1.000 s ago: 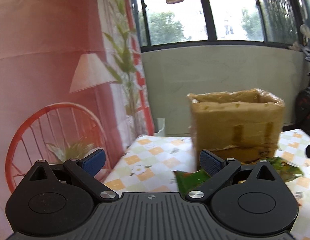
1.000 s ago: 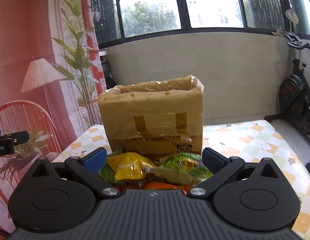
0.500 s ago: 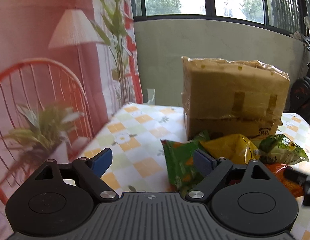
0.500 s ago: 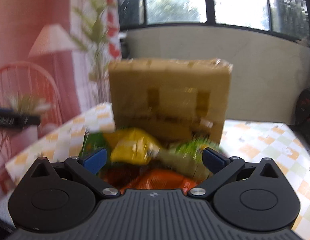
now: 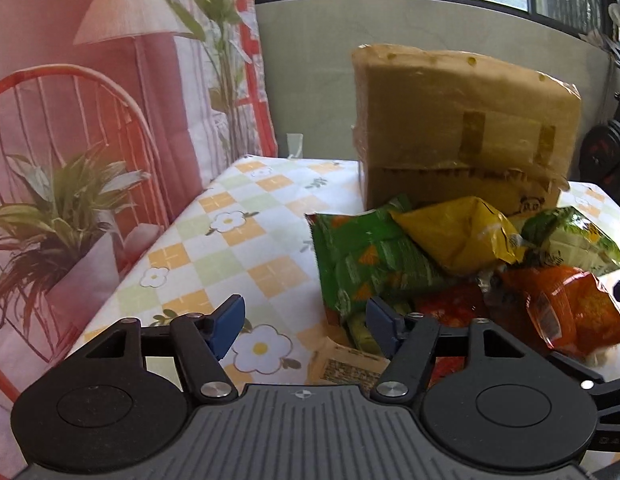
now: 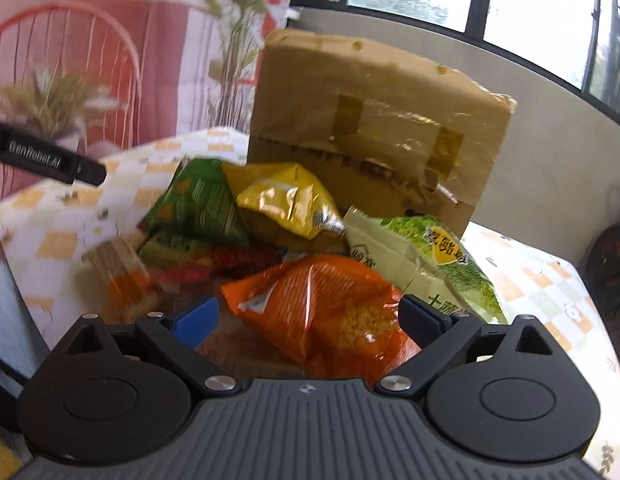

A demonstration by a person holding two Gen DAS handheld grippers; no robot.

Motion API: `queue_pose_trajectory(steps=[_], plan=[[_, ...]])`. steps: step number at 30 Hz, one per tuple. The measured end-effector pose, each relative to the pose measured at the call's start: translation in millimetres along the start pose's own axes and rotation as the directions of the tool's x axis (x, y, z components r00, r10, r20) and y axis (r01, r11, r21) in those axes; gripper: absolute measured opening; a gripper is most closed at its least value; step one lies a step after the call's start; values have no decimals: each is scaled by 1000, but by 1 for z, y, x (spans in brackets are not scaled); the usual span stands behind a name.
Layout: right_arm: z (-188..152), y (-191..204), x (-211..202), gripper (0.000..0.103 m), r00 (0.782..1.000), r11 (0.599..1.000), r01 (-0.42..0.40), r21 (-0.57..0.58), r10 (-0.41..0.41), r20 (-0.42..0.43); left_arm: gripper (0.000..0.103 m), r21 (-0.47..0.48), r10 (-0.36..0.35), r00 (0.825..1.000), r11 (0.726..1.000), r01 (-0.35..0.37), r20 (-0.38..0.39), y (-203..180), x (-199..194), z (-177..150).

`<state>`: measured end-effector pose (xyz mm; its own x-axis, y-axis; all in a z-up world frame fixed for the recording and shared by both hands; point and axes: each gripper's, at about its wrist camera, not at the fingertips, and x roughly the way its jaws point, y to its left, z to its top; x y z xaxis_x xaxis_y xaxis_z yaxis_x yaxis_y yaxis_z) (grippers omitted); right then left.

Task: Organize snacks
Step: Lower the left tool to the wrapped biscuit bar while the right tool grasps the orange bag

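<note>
Snack packets heaped on the checked table, against a taped cardboard box. Left tool half open, just been closing, empty. Right tool wide, narrowing slightly, straddling the orange packet without gripping.

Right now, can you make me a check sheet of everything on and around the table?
Surface: checked flower tablecloth.
Job's things: snack bags piled before taped cardboard box: green bag, yellow bag, orange bag, pale green bag.
Clutter: small tan packet.
Grippers: left gripper open, jaws just closing, only tablecloth between; right gripper open around orange bag.
Cables: nothing seen.
Surroundings: printed backdrop, windows, exercise bike.
</note>
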<state>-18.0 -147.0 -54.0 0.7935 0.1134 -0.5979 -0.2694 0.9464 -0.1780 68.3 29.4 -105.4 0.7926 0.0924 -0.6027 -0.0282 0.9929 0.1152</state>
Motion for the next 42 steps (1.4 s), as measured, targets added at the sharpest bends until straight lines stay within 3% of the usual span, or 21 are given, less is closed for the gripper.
queue_pose_trajectory(steps=[8,14,23,27,29,32,38,42], plan=[[-5,4,13,99,996,989,86,-119,-87,2,69,-17,-23,999,1000,22,-35,2,7,-4],[-5,2,33,98,997,979,79,-188,-83,-9,69,-6,-42,998,999,42,-48,-1,10,-6],[5,-16,57,99,999,999,18,-50,-20,-38,66,-22,-78,992,997,76,-100,-2,20,-12],[6,-16,52,88,999,999,2,-37,-4,-39,66,-35,-88,989,996,84,-120,0,24,-13],[7,-20,46,76,999,1000,-21,1,21,-33,65,-49,-98,986,995,92,-138,1,25,-14],[11,-29,32,69,997,993,-73,91,73,1,64,-76,-117,981,991,107,-153,5,26,-14],[18,-16,4,66,991,992,-95,78,87,105,64,-142,-164,968,980,138,-188,12,28,-16],[16,-5,-1,66,985,994,-103,33,97,143,64,-196,-233,937,963,186,-259,12,37,-22]])
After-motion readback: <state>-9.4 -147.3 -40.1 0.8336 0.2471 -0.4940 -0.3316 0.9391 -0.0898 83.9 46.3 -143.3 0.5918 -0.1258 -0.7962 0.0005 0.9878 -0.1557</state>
